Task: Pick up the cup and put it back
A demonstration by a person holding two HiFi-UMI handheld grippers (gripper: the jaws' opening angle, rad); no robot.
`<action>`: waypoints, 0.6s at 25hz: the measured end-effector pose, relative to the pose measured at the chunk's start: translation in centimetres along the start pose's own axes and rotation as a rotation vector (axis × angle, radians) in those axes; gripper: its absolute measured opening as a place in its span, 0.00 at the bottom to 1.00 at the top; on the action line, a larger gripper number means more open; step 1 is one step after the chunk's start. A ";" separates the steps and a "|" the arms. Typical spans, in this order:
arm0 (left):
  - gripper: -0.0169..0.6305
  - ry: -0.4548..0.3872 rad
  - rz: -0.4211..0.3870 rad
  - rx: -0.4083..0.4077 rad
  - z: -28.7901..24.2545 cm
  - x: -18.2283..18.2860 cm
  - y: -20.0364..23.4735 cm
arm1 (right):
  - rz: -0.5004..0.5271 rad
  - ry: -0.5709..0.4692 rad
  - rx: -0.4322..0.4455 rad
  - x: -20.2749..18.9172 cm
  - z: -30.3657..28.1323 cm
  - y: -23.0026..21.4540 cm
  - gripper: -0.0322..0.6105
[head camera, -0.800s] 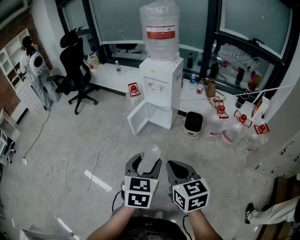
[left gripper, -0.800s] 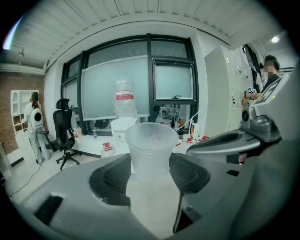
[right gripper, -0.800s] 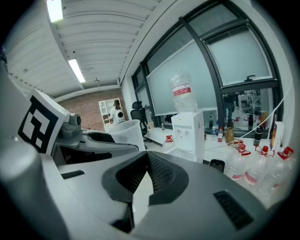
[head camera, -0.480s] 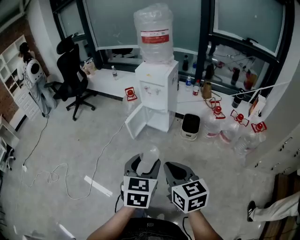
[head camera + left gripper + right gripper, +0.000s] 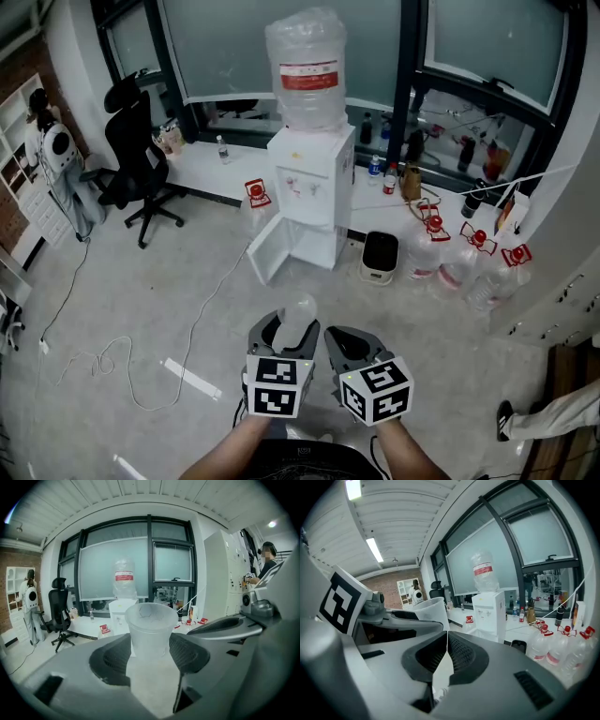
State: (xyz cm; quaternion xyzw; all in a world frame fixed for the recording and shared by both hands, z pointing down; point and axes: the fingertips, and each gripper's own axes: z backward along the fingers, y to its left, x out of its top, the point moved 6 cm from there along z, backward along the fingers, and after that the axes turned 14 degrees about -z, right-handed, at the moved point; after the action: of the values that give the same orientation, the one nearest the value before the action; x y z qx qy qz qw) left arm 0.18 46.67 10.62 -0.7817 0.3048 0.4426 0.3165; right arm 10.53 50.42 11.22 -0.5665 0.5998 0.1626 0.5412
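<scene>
Still gripped in left gripper (image 5: 150, 646) jaws, cup (image 5: 149, 623) upright, right gripper (image 5: 443, 644) jaws pressed together, empty

place: office | evid: water cooler (image 5: 312, 178), swivel chair (image 5: 131, 145), spare jugs (image 5: 457, 270), big windows (image 5: 225, 47)

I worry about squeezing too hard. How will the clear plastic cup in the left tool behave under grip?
The cup looks thin and translucent, so it probably flexes or dents if the left tool squeezes harder. It appears empty, so it is likely very light. Its smooth, tapered wall may let it slip.
</scene>
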 end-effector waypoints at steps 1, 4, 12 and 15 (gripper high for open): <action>0.43 0.000 0.002 -0.003 -0.5 -0.1 0.6 | 0.001 0.001 -0.005 0.2 -0.8 0.0 0.08; 0.43 -0.001 0.001 -0.020 -2.3 -0.3 2.6 | 0.000 0.007 -0.020 0.9 -3.3 -0.1 0.08; 0.43 0.001 0.010 -0.070 -6.9 -0.3 9.5 | -0.021 0.025 -0.072 3.8 -10.8 0.3 0.08; 0.43 0.002 0.023 -0.091 -8.5 -0.3 11.8 | -0.025 0.037 -0.092 4.8 -13.4 0.4 0.08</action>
State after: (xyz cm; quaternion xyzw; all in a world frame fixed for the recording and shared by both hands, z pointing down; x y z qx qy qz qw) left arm -4.67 32.96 11.69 -0.7921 0.2936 0.4587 0.2755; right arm 5.06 37.33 11.89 -0.6012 0.5943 0.1730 0.5055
